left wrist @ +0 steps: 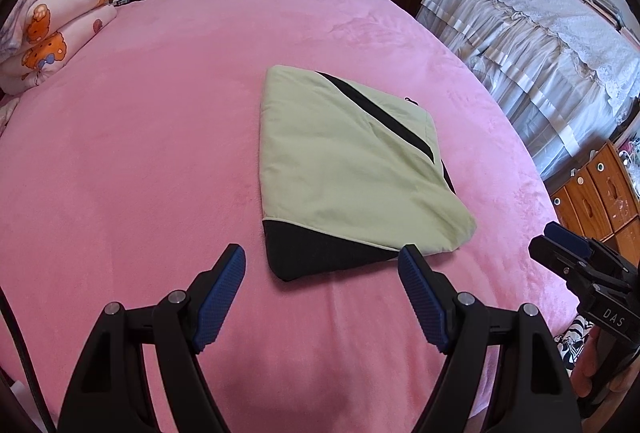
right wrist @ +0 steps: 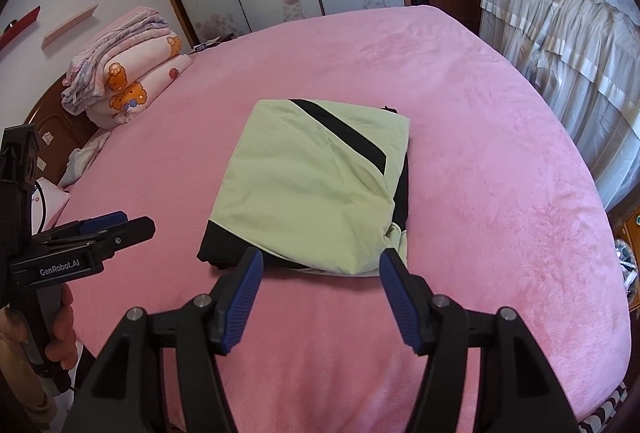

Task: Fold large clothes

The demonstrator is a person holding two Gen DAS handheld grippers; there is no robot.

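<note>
The folded green-and-black garment (left wrist: 352, 169) lies flat near the middle of the pink bed (left wrist: 140, 161), well clear of its edges. The left tongs (left wrist: 322, 261) and right tongs (right wrist: 321, 265) both hang above the bed's near side, jaws apart and empty.
</note>
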